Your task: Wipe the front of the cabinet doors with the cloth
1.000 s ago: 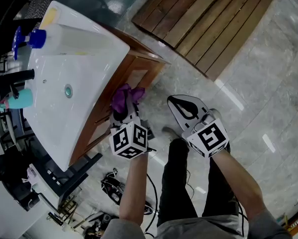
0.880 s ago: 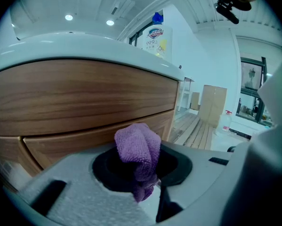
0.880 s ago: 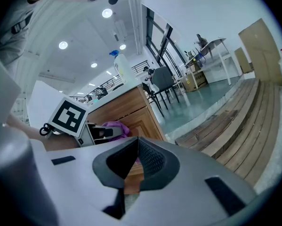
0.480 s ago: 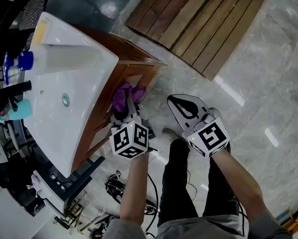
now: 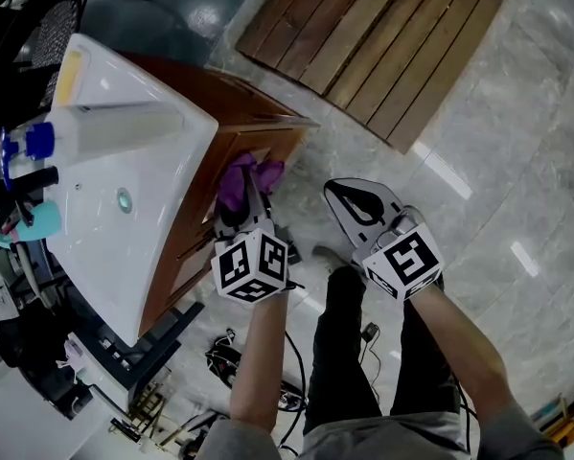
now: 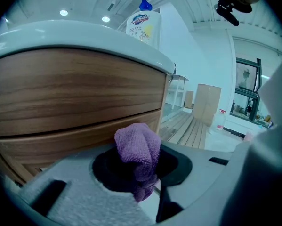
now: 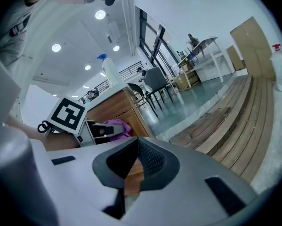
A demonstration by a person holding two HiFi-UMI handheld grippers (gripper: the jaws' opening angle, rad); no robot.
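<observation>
Cloth [image 6: 138, 149]: purple, nubby terry weave, bunched into a rounded wad. One fold stands up above the jaws and a smaller tail hangs below them.
Cloth, head view [image 5: 241, 182]: a purple clump sticking out past the jaw tips, with a loose flap to the right.
Left gripper [image 6: 141, 173]: jaws closed on the cloth and clamping its middle. The wad fills the space between the dark pads.
Left gripper, head view [image 5: 243, 207]: tips point at the cabinet, marker cube toward the person.
Cabinet doors [image 6: 75, 93]: brown wood with horizontal grain, directly ahead of the left jaws. They fill the left gripper view from the left edge to the cabinet corner, and a seam runs across just above the cloth.
Cloth to wood: the cloth is just in front of the lower panel, near the corner. Actual contact cannot be told.
Sink [image 5: 124, 161]: white basin on top of the cabinet, above and beyond the left jaws.
Bottle [image 6: 144, 25]: white with a blue cap, upright on the sink top, high above the jaws.
Right gripper [image 7: 133, 166]: jaws drawn together, nothing between the pads.
Right gripper, head view [image 5: 358, 204]: just right of the left gripper, over the floor and apart from the cabinet.
Wooden slats [image 5: 392, 36]: on the floor well ahead of the right jaws.
Floor [image 5: 516, 180]: pale glossy stone tile.
</observation>
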